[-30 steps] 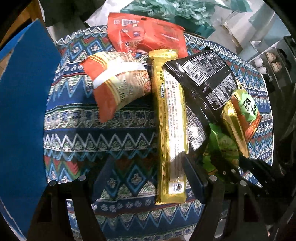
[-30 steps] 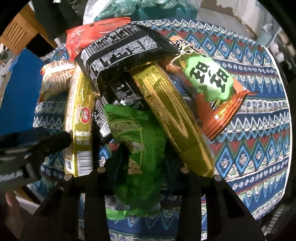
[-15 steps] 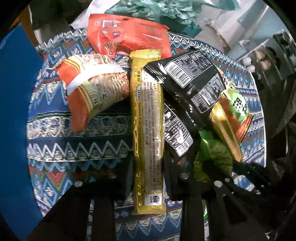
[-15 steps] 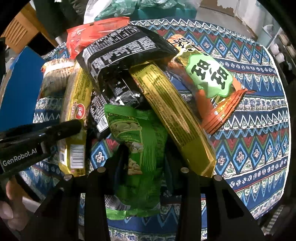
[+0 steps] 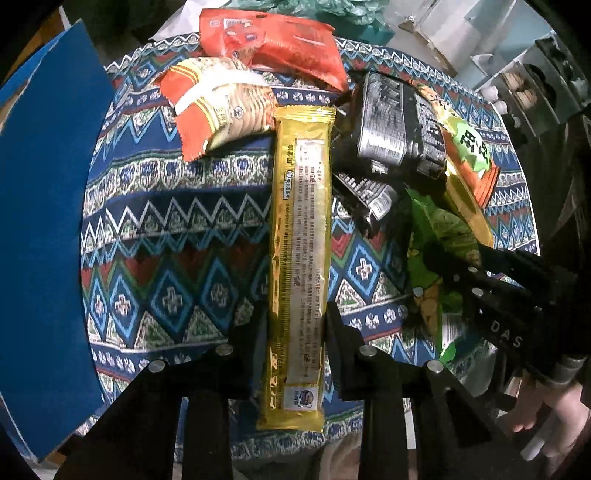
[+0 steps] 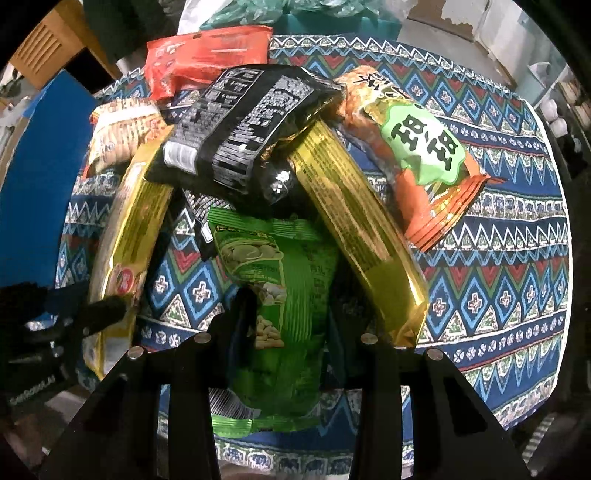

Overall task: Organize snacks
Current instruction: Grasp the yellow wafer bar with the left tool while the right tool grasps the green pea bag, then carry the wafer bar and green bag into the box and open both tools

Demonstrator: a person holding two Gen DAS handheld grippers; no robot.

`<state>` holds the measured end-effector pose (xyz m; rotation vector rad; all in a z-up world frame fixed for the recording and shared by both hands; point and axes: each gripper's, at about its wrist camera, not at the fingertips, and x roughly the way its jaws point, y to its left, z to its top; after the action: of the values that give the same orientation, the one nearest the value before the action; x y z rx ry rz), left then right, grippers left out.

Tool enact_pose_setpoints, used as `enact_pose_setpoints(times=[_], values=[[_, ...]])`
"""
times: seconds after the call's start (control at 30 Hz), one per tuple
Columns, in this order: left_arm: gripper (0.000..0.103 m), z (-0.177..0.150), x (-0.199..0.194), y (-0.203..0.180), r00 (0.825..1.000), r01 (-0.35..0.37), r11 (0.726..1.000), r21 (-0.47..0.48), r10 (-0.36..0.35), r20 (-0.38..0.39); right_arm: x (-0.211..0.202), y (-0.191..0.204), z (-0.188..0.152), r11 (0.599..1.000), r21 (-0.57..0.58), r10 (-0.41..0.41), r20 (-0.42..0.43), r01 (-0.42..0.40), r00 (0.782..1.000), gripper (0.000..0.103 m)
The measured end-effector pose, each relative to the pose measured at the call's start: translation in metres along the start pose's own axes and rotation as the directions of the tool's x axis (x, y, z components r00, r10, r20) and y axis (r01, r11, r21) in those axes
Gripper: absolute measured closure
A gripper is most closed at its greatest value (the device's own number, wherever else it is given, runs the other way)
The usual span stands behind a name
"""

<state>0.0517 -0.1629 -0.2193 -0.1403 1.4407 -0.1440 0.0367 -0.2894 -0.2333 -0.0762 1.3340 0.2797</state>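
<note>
A pile of snack packets lies on a round table with a patterned blue cloth (image 5: 177,236). My left gripper (image 5: 295,325) is shut on a long gold packet (image 5: 301,236), its fingers pressing both long edges near the near end. My right gripper (image 6: 291,314) is shut on a green nut packet (image 6: 280,295); it shows in the left wrist view (image 5: 443,266) at the right. A black packet (image 6: 251,133), a second gold packet (image 6: 354,221), an orange packet with a green label (image 6: 424,147), a red packet (image 5: 273,40) and a biscuit packet (image 5: 221,103) lie around.
A blue board (image 5: 40,229) stands along the table's left side. The patterned cloth lies bare at the right (image 6: 498,258). Green plastic bags (image 6: 277,11) and a wooden piece (image 6: 44,44) are beyond the far edge. A hand (image 5: 546,413) holds the right gripper.
My left gripper has slid right and closed on the long gold packet's near end. My right gripper stays on the green packet. The black packet has shifted.
</note>
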Motion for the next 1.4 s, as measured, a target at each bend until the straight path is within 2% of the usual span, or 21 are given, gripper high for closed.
enact_pose_setpoints(times=[0.1,0.17,0.27,0.5,0.63,0.67,0.7,0.87,1.13,1.4], values=[[0.07,0.007,0.002,0.001,1.0,-0.006,1.0,-0.017,0.007,0.007,0.002,0.002,-0.003,1.0,0.002,0.002,0.003,-0.002,1.0,0.066],[0.059,0.012,0.005,0.0,1.0,-0.018,0.999,-0.027,0.019,0.005,0.003,0.003,-0.004,1.0,0.009,0.007,0.007,-0.007,1.0,0.066],[0.052,0.023,0.01,0.002,1.0,-0.029,0.999,-0.04,0.029,0.004,0.003,-0.002,0.0,1.0,0.022,0.017,0.014,-0.017,1.0,0.065],[0.048,0.038,0.027,0.006,1.0,-0.028,0.997,-0.069,0.027,-0.01,0.016,-0.008,0.009,0.995,0.077,0.059,-0.009,-0.058,0.998,0.059],[0.051,0.042,0.028,0.006,1.0,-0.011,0.998,-0.058,0.01,-0.002,0.021,-0.008,0.009,0.996,0.064,0.06,-0.02,-0.059,0.998,0.061],[0.063,0.042,0.028,0.007,1.0,0.0,0.998,-0.057,0.0,-0.002,0.019,-0.008,0.009,0.997,0.054,0.054,-0.019,-0.053,0.998,0.062],[0.069,0.042,0.029,0.006,1.0,0.024,0.998,-0.059,-0.024,-0.006,0.019,-0.008,0.007,0.998,0.045,0.047,-0.017,-0.046,0.999,0.064],[0.07,0.031,0.024,0.003,1.0,-0.019,1.0,-0.019,0.019,0.008,0.014,0.0,-0.001,0.998,0.032,0.054,-0.024,-0.053,0.998,0.064],[0.071,0.001,0.009,0.017,0.999,-0.03,0.999,-0.02,0.03,0.011,-0.003,0.014,-0.019,0.998,0.011,0.065,-0.015,-0.065,0.998,0.064],[0.071,-0.018,-0.029,0.041,0.999,-0.015,1.0,-0.02,0.016,0.049,-0.028,0.036,-0.015,0.997,-0.04,0.07,0.025,-0.069,0.997,0.064]])
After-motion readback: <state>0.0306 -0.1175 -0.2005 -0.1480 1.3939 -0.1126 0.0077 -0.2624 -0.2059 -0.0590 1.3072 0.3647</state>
